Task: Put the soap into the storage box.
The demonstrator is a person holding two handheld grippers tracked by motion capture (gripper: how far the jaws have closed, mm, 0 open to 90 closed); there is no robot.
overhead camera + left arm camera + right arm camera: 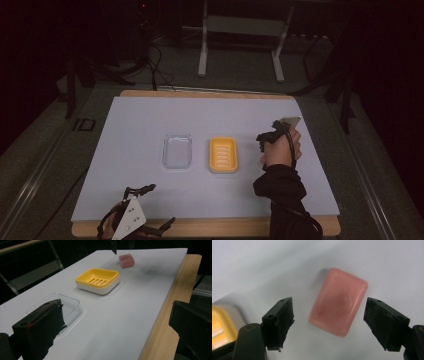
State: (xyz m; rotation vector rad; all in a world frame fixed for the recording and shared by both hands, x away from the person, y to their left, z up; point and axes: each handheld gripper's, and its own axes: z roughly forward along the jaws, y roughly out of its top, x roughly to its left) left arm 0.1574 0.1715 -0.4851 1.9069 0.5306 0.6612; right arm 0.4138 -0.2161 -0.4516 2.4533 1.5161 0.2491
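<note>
1. pink soap bar (338, 308) lies flat on the white board (150, 120), to the right of the yellow soap dish (223, 154) and apart from it; the right gripper (328, 323) hangs over it with a jaw on each side, neither pad touching the bar.
2. step in hand, as i judge it: lining up to pick up the soap. the jaws stand part open with clear gaps to the bar, so nothing is gripped yet.
3. the next move calls for lowering the jaws along the bar's long sides, closing until the pads press, then lifting; probably the yellow soap dish is where it goes.
4. the left gripper (152, 205) rests at the near edge of the board, jaws wide apart and empty.
5. the right gripper view gives the gaps beside the soap; the high view has the hand (282, 146) in front of the bar. the left gripper view shows the clear lid (62, 306), dish and soap in one row.
</note>
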